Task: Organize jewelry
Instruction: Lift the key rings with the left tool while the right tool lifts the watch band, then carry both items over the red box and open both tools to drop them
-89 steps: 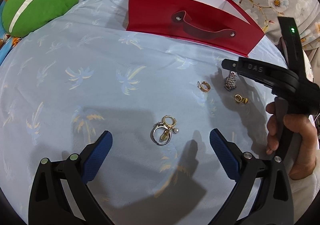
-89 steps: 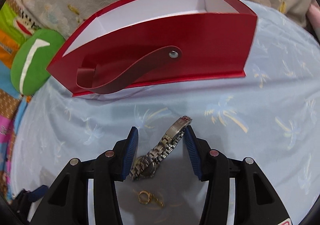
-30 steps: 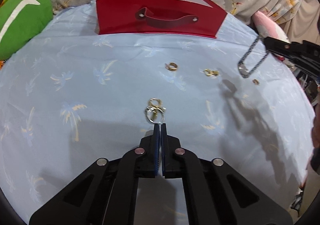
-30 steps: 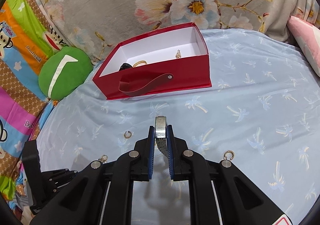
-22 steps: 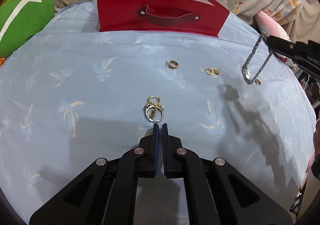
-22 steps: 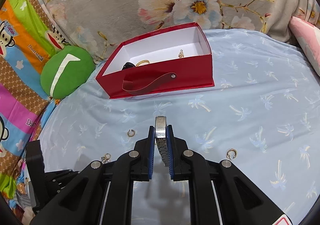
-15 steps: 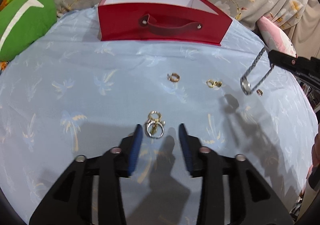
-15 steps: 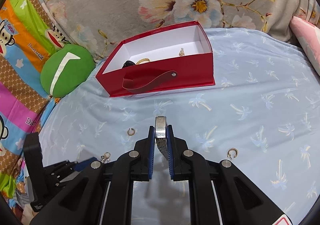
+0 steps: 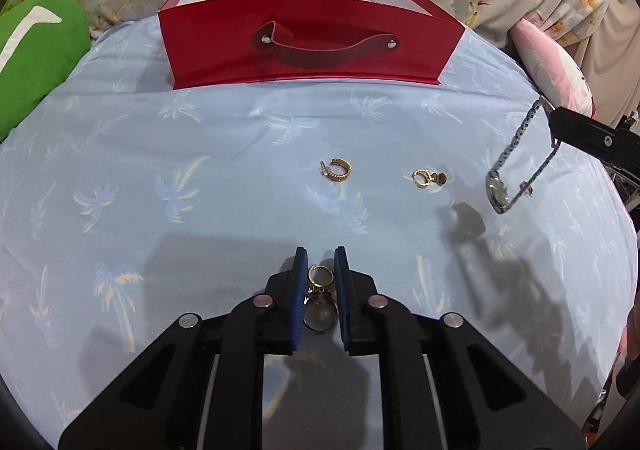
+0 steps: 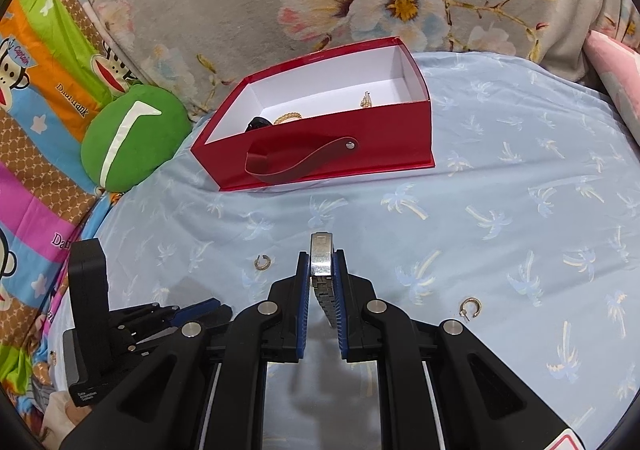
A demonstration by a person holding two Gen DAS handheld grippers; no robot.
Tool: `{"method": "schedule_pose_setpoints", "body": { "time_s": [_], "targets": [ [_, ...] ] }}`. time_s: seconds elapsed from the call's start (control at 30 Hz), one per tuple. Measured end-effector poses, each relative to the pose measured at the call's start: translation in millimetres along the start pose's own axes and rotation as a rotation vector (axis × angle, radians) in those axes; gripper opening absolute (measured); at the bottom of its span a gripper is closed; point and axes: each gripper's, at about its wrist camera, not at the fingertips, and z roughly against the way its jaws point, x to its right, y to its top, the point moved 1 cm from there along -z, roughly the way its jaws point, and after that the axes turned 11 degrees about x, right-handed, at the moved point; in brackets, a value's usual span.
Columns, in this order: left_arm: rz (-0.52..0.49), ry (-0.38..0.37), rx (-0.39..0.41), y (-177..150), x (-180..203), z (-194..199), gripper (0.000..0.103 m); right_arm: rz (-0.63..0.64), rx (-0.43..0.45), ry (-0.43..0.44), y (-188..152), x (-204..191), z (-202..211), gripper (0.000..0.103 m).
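Observation:
My left gripper [image 9: 321, 264] has its blue pads close on either side of a gold ring cluster [image 9: 319, 296] lying on the blue cloth; whether they grip it I cannot tell. My right gripper [image 10: 321, 262] is shut on a silver watch [image 10: 321, 260], which hangs in the air in the left wrist view [image 9: 512, 166]. The red box [image 9: 304, 38] stands at the back, open-topped, with jewelry inside [image 10: 366, 100]. A gold hoop earring [image 9: 337, 170] and a gold drop earring [image 9: 426, 178] lie on the cloth between me and the box.
A green cushion [image 10: 132, 138] sits left of the red box [image 10: 320, 146]. A pink pillow [image 9: 556, 66] lies at the right edge. Another hoop earring [image 10: 469, 307] lies right of my right gripper. Floral fabric rises behind the box.
My left gripper opened from shut, moved forward over the ring cluster and has narrowed around it. My right gripper lifted the watch off the cloth and holds it raised.

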Motion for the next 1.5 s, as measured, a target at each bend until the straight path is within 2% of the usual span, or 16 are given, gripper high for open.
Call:
{"method": "schedule_pose_setpoints", "body": {
  "time_s": [0.3,0.53,0.83,1.0,1.2,1.33,1.5],
  "targets": [
    [0.043,-0.013,0.038,7.5,-2.7,12.2,0.012,0.006,-0.003,0.011,1.1,0.6,1.2,0.011],
    [0.117,-0.074,0.135,40.4,-15.9,51.6,0.012,0.012,0.007,0.017,3.9,-1.1,4.0,0.011],
    [0.074,-0.01,0.241,85.7,-23.1,85.8,0.012,0.039,0.034,0.032,15.0,-6.6,9.6,0.011],
    [0.037,0.024,0.287,118.1,-24.0,89.1,0.012,0.071,0.084,0.054,45.9,-11.8,10.6,0.011],
    [-0.036,0.073,0.354,174.7,-18.3,81.1,0.012,0.105,0.15,0.09,98.0,-20.8,-0.3,0.011],
    [-0.085,0.096,0.404,214.2,-9.9,68.1,0.012,0.144,0.18,0.098,140.1,-27.0,-23.4,0.011],
    [-0.096,0.071,0.434,263.7,-6.5,39.1,0.012,0.133,0.175,0.111,184.9,-21.6,-65.4,0.011]
  ]
}}
